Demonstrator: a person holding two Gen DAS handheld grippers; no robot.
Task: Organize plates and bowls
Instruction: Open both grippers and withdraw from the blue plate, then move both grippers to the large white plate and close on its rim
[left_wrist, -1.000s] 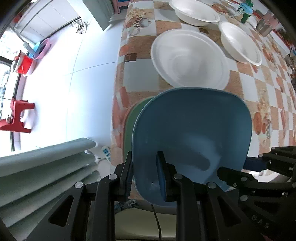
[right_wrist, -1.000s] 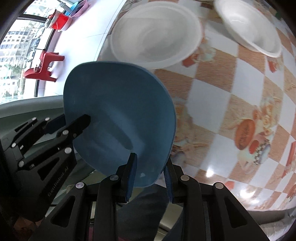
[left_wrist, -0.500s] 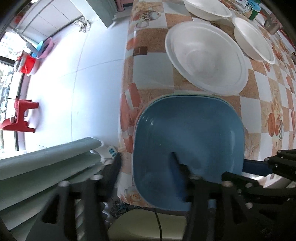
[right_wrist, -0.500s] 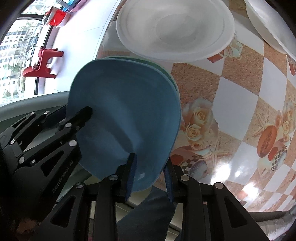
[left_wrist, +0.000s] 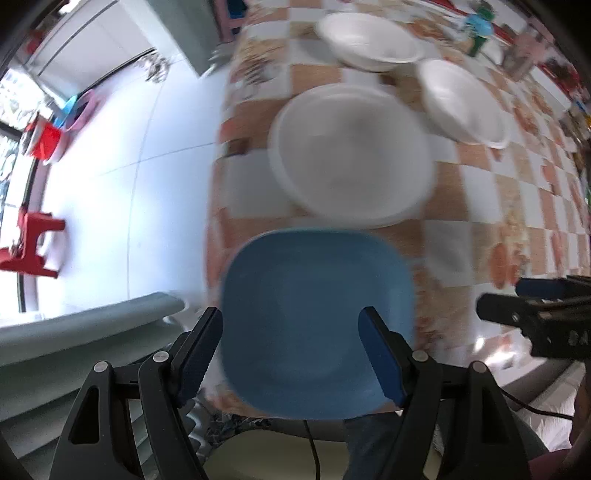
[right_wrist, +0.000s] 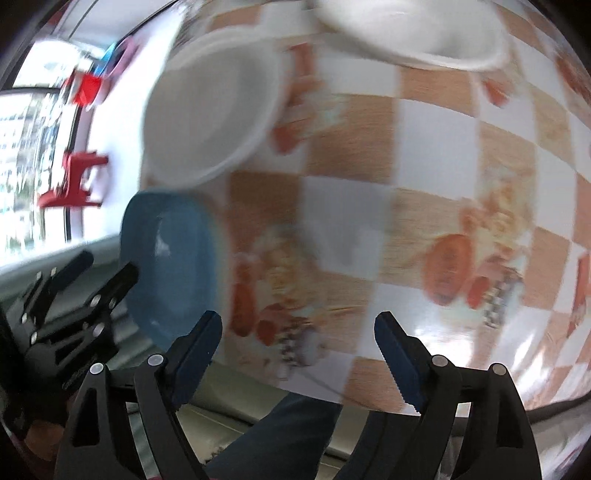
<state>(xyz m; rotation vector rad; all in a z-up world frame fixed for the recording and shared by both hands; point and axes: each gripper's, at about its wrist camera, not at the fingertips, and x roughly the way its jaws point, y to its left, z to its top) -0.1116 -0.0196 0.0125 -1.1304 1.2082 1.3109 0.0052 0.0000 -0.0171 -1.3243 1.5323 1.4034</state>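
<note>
Both of your grippers have let go since a second ago, when each was pinching an edge of the blue plate (left_wrist: 317, 328); now it lies flat at the near corner of the table (left_wrist: 480, 206), set down over the spot where a green plate showed under it earlier, though no green is visible now. Your left gripper (left_wrist: 291, 350) hangs spread wide over the plate's near rim, fingers (left_wrist: 380, 358) clear of it, which suits a plain release with no drag on the stack. Your right gripper (right_wrist: 299, 354) is also spread and empty, swung off to the side over bare checkered cloth, and its view is smeared with motion. Just beyond the blue plate sits the big white bowl (left_wrist: 351, 155), close to its far edge; whether they touch is lost in blur. Farther back two smaller white bowls (left_wrist: 369, 44) stand apart, likely the next pieces to nest so like goes with like.
</note>
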